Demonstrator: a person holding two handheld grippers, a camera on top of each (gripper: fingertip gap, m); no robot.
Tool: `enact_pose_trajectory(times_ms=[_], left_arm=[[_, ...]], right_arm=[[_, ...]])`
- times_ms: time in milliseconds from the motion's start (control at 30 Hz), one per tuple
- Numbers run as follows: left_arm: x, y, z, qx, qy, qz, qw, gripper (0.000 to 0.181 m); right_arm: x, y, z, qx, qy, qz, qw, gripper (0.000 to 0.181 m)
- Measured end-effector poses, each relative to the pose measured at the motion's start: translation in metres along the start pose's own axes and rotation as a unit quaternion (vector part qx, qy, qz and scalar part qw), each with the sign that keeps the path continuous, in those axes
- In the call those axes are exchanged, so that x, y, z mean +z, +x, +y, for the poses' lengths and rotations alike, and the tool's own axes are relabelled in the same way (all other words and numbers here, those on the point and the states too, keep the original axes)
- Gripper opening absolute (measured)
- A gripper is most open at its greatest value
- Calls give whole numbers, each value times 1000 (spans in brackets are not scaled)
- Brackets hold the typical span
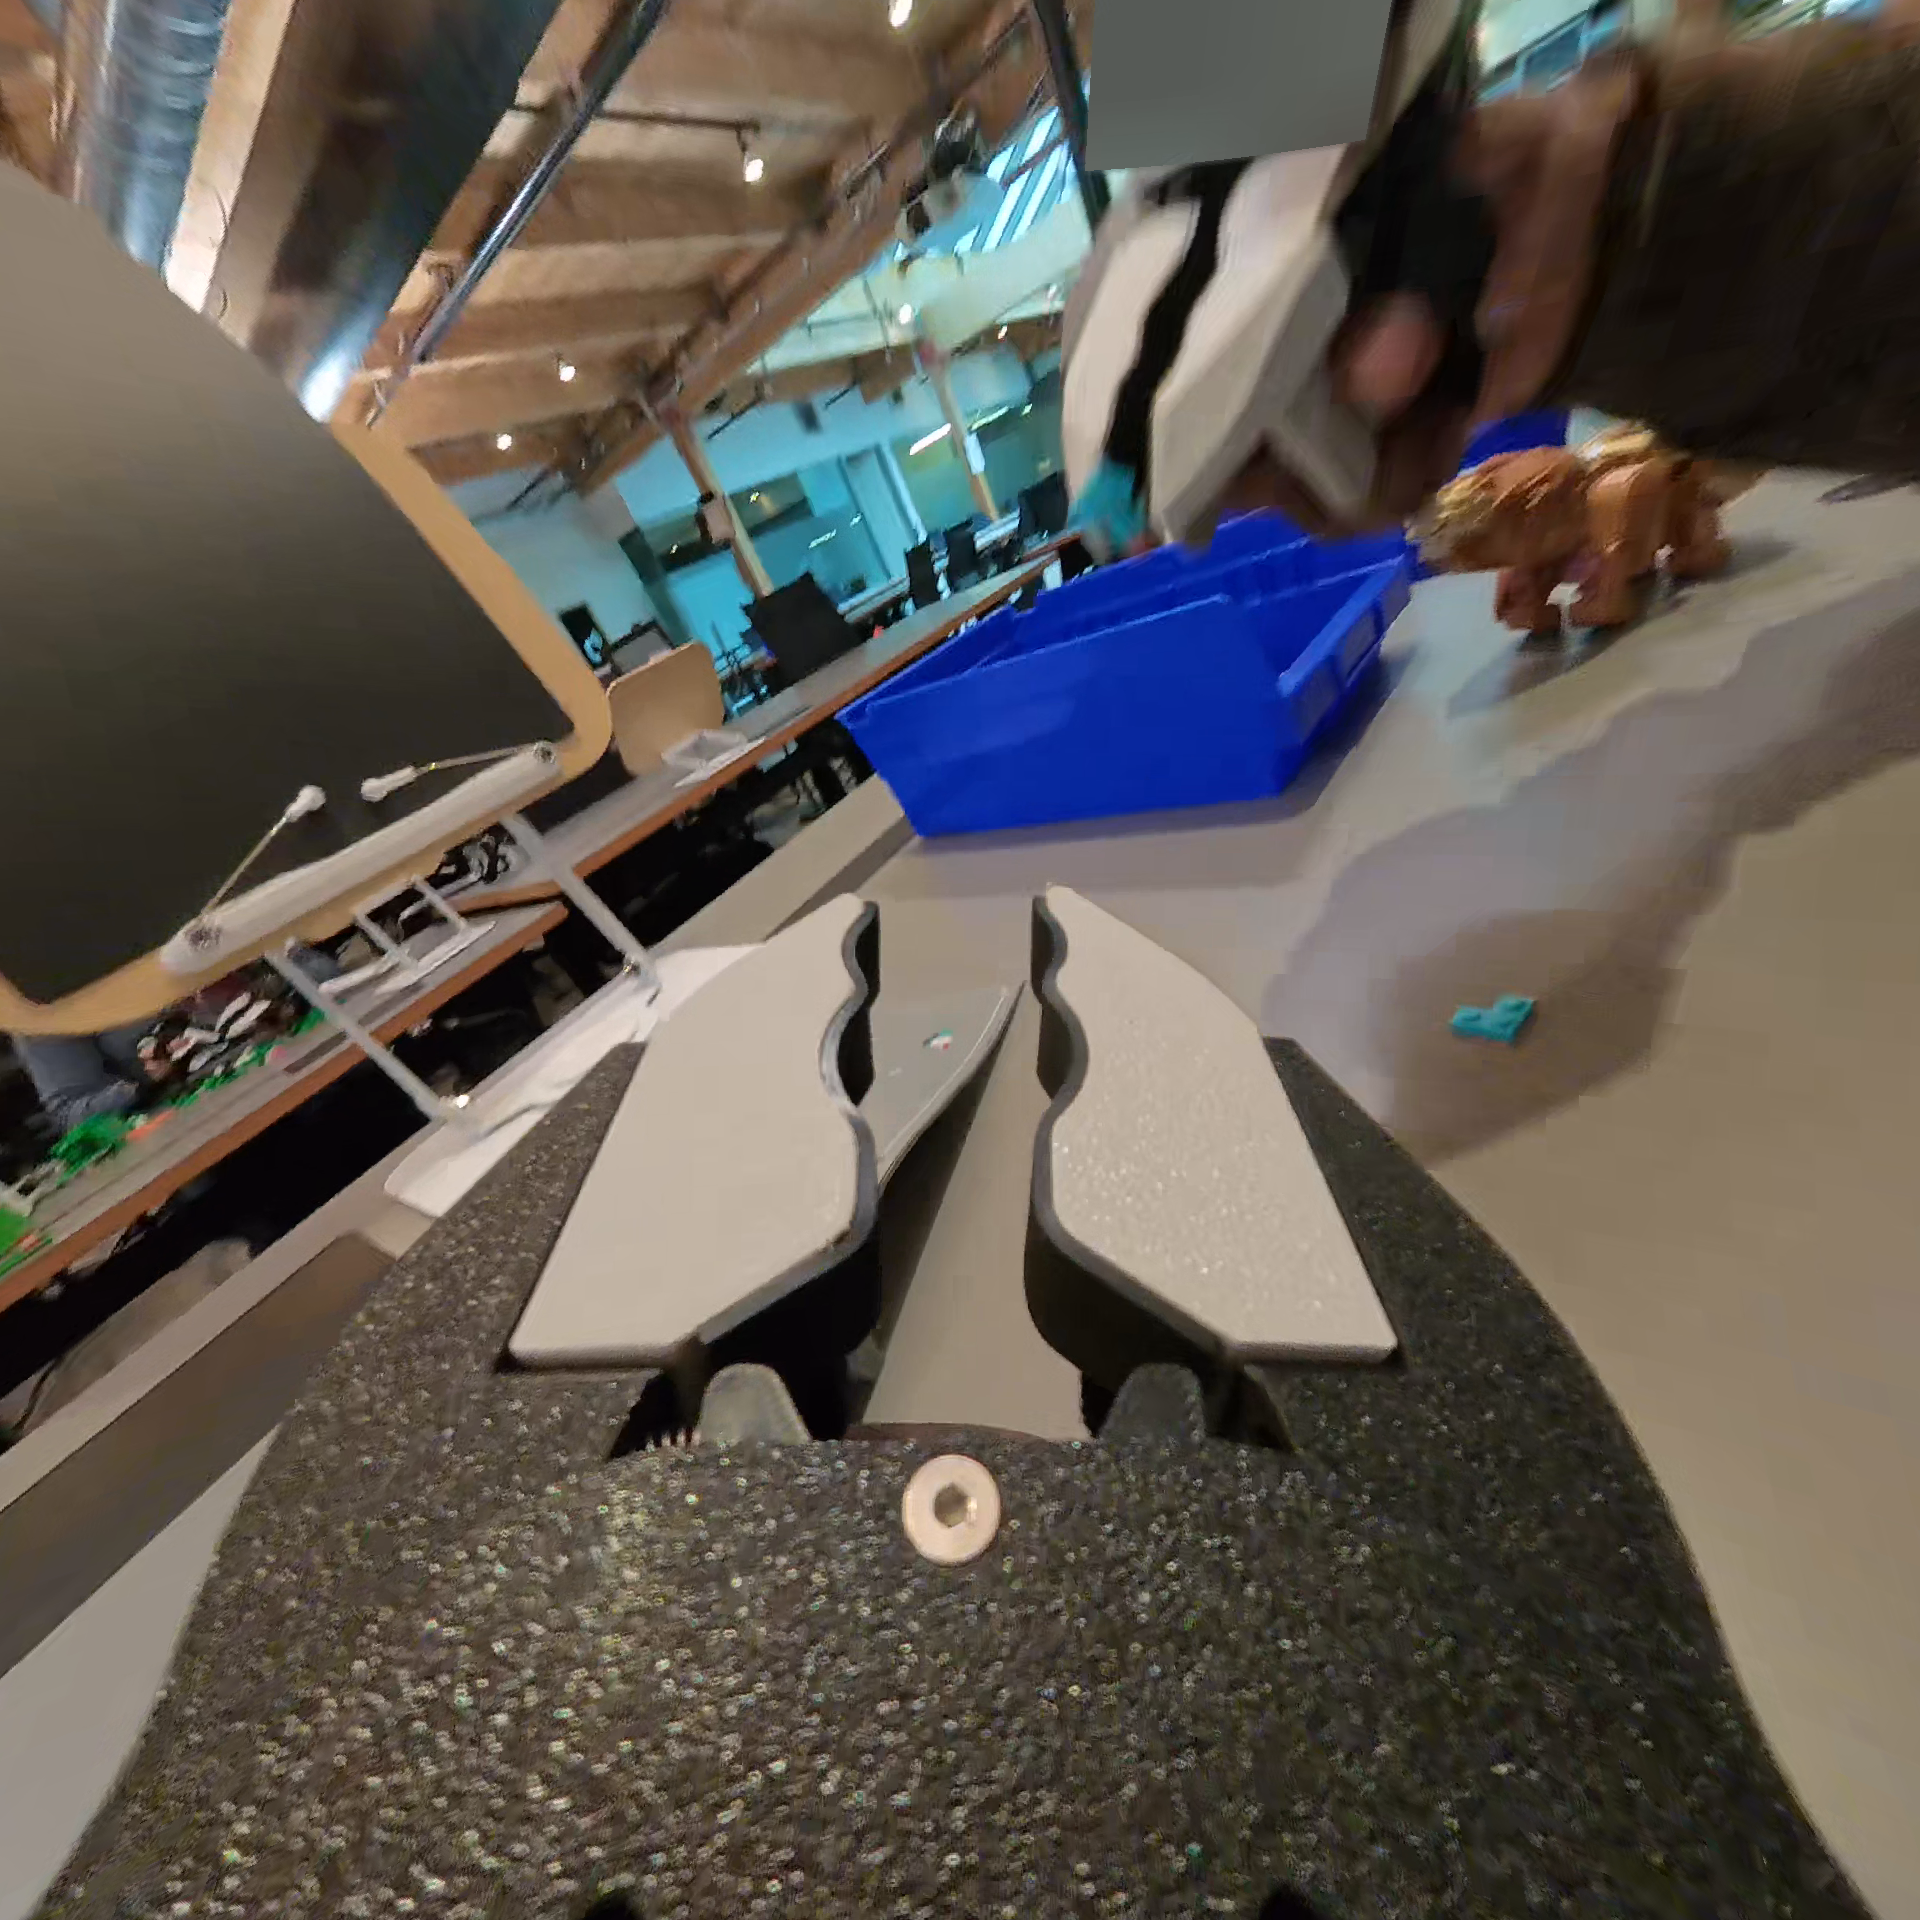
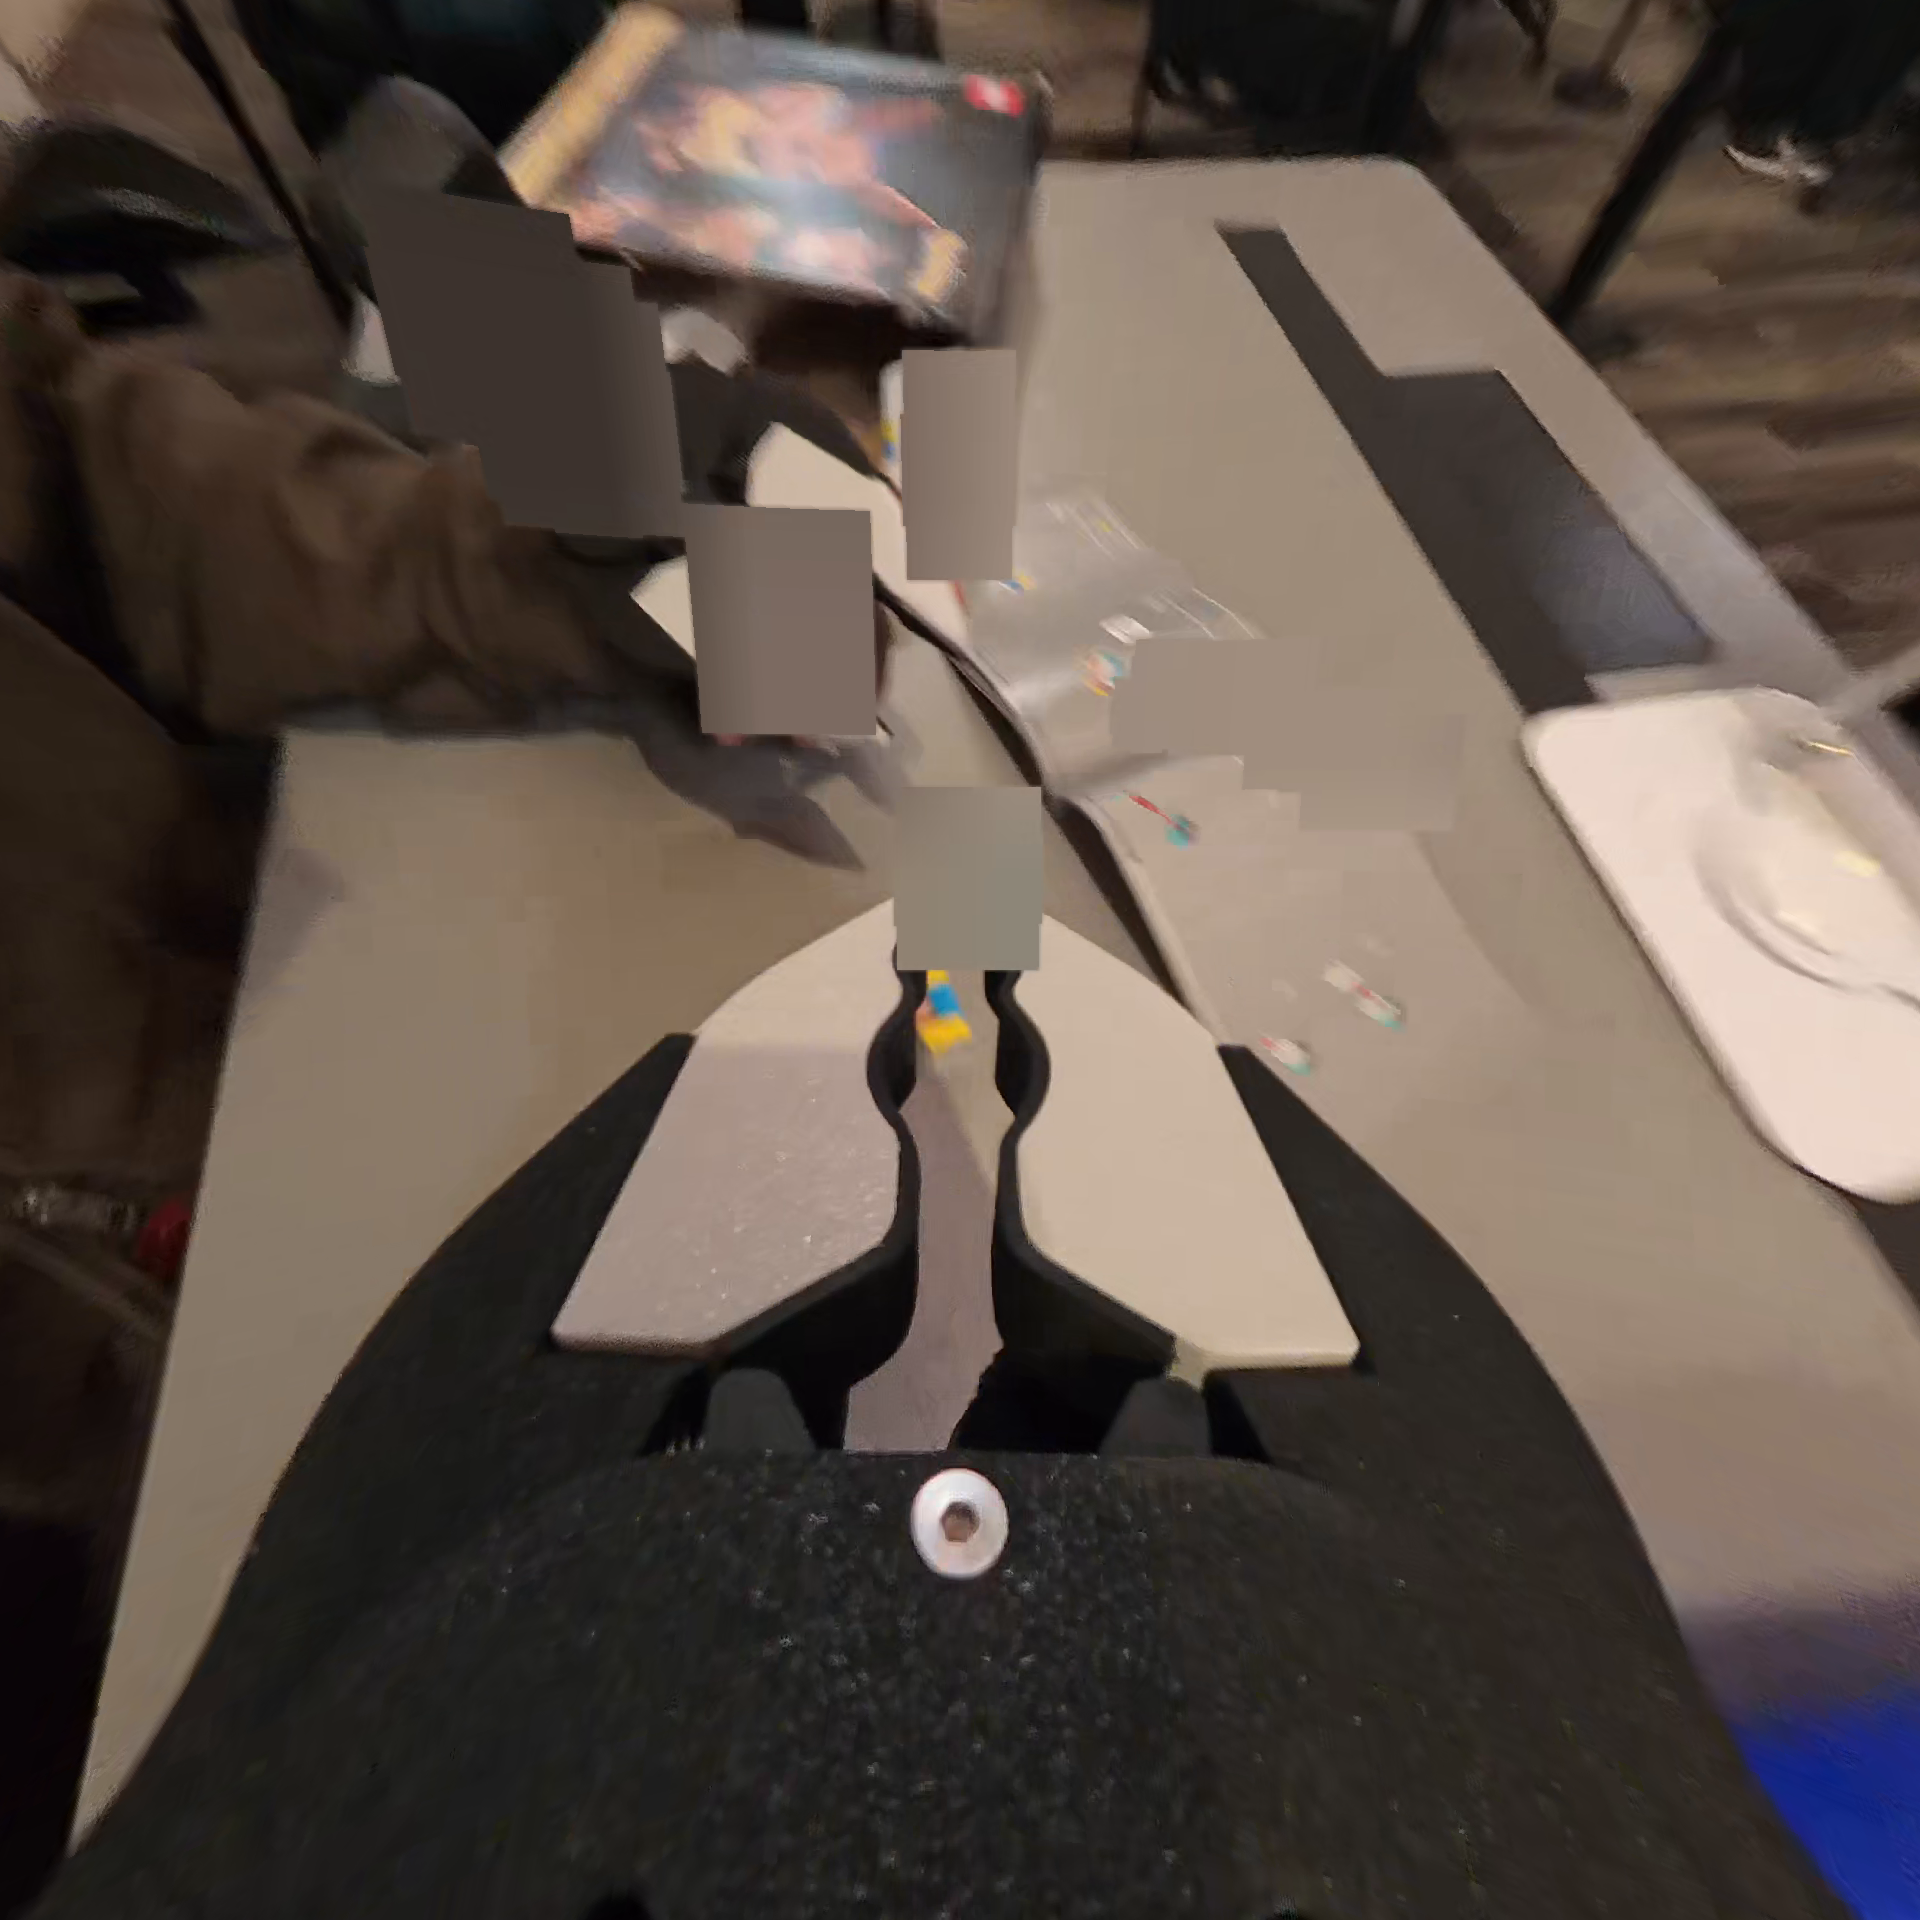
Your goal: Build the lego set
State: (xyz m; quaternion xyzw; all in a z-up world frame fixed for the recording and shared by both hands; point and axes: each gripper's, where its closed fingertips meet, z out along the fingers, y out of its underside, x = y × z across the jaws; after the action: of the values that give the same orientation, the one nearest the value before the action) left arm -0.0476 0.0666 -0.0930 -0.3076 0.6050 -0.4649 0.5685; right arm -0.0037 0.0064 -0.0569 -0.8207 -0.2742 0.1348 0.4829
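On grey table (image 1: 1714, 1299): left hand-held gripper (image 1: 951, 935) wide, empty; right hand-held gripper (image 2: 961, 987) narrow, tips masked, grip unclear.

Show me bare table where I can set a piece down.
Bare table lies right of the left gripper, past the teal piece. It is crowded towards the blue bin, and around the instruction booklet.

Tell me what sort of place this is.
Most likely an open-plan office or workshop used as a building station: long desks with black chairs run back under an exposed timber ceiling, and the grey table in front carries a blue bin and a brown toy dinosaur.
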Motion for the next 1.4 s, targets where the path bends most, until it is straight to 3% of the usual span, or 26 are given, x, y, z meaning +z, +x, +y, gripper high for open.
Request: enact_pose_trajectory(times_ms=[100,200,267,567,667,967,1233,1400], left_arm=[[-1,11,-2,8,4,28,1000,29],[-1,13,9,11,-29,42,999,31],[-1,20,14,-32,-43,82,995,30],[2,33,18,-111,-65,137,982,28],[2,42,20,-144,-75,165,973,25],[4,34,16,-266,-76,163,947,20],[7,44,30,-236,-127,165,949,9],[5,42,35,-192,-142,154,959,5]], right_arm=[[50,-13,3,24,80,-14,996,10],[70,-2,18,-1,93,39,995,10],[70,3,24,-53,96,80,991,9],[81,-13,34,-122,111,55,985,9],[84,-12,38,-189,97,91,973,9],[87,-14,40,-301,64,164,937,9],[91,-15,42,-341,47,192,919,9],[91,-14,47,-301,45,170,937,14]])
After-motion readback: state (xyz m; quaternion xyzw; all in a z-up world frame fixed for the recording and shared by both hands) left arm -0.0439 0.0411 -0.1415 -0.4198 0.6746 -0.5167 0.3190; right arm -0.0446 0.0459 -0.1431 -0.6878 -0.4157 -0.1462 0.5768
